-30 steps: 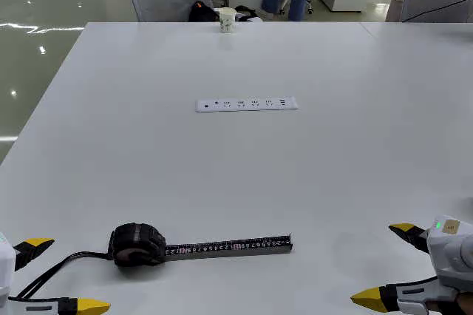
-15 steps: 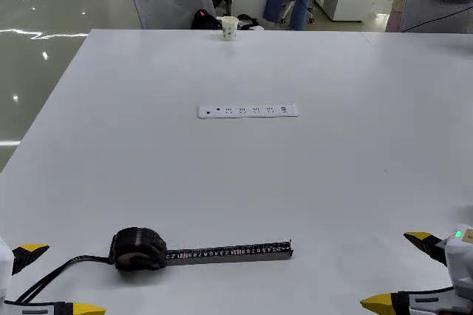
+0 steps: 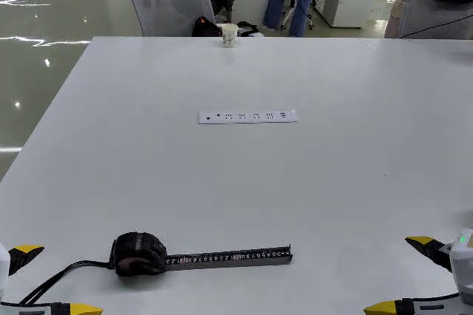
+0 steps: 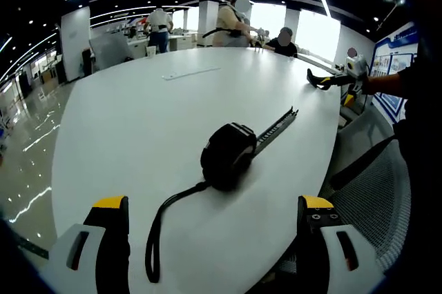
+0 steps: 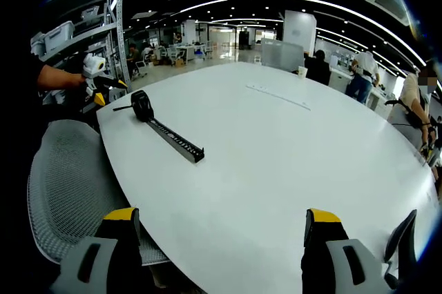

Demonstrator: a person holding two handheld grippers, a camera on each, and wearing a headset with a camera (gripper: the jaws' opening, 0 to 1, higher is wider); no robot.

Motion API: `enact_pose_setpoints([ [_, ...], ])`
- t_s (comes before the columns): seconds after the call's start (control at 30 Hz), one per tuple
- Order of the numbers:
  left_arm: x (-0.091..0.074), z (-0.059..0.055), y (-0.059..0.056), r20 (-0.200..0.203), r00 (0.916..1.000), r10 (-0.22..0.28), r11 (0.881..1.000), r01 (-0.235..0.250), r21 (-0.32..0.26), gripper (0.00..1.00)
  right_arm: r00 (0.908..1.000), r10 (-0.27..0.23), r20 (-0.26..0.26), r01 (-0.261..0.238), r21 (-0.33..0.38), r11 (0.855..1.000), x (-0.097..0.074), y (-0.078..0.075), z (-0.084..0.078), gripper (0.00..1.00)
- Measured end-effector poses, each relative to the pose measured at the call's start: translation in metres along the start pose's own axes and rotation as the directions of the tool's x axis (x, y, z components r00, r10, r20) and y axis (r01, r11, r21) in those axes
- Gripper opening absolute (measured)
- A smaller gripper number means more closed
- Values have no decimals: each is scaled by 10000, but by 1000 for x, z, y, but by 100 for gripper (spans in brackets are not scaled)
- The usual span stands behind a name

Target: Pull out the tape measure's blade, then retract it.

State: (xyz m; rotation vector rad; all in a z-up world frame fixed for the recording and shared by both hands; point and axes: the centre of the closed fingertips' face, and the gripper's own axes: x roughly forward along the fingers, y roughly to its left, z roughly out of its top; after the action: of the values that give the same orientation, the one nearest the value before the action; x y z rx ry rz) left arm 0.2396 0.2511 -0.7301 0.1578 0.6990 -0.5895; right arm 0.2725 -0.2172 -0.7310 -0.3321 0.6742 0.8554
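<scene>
Head view: showing the tape measure [image 3: 138, 253] lying on the white table [image 3: 244, 182] at 7 o'clock, with its blade [image 3: 229, 257] lying flat on the surface and reaching toward 3 o'clock. Trailing a black strap [image 3: 70, 271] from the case toward 8 o'clock, where the left gripper [image 3: 53, 279] is hovering with yellow-tipped jaws spread wide, touching nothing. Placing the right gripper [image 3: 399, 274] at 5 o'clock, jaws likewise parted and holding nothing, well apart from the blade's end. Also catching a white power strip [image 3: 247, 117] near mid-table and a paper cup [image 3: 229, 34] at the far edge, at 12 o'clock.

Left gripper view: looking between the left gripper's [image 4: 213, 204] wide-open jaws at the tape measure [image 4: 228, 156] sitting just ahead of centre, clear of both tips. Running the blade [image 4: 275, 126] away toward 1 o'clock and curling the strap [image 4: 166, 228] back toward 7 o'clock. Showing the right gripper [image 4: 324, 80] small at 2 o'clock, beyond the table edge.

Right gripper view: looking past the right gripper's [image 5: 222, 215] separated, empty jaws over the table [image 5: 290, 163]. Placing the tape measure [image 5: 141, 104] at 10 o'clock, blade [image 5: 176, 140] pointing toward the centre, and the left gripper [image 5: 103, 87] just beyond the case. Taking in a mesh chair [image 5: 69, 183] at 8 o'clock.
</scene>
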Motion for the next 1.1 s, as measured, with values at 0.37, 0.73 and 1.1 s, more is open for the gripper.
enact_pose_setpoints([
  [0.37, 14, 9, -14, 71, 9998, -208, 9975, 213, -667, 99, 9994, -2, -356, -10, -349, 9994, 6, 1, 2, 99],
  [0.73, 44, 29, -42, 27, 9994, -337, 9993, 337, -145, 99, 9921, 534, -1133, -676, -1256, 9898, 30, 2, 11, 99],
  [1.1, 60, 45, -44, 230, 9997, -35, 9968, 53, -802, 99, 9828, 1093, -1489, -1352, -1764, 9750, 53, 8, 24, 99],
])
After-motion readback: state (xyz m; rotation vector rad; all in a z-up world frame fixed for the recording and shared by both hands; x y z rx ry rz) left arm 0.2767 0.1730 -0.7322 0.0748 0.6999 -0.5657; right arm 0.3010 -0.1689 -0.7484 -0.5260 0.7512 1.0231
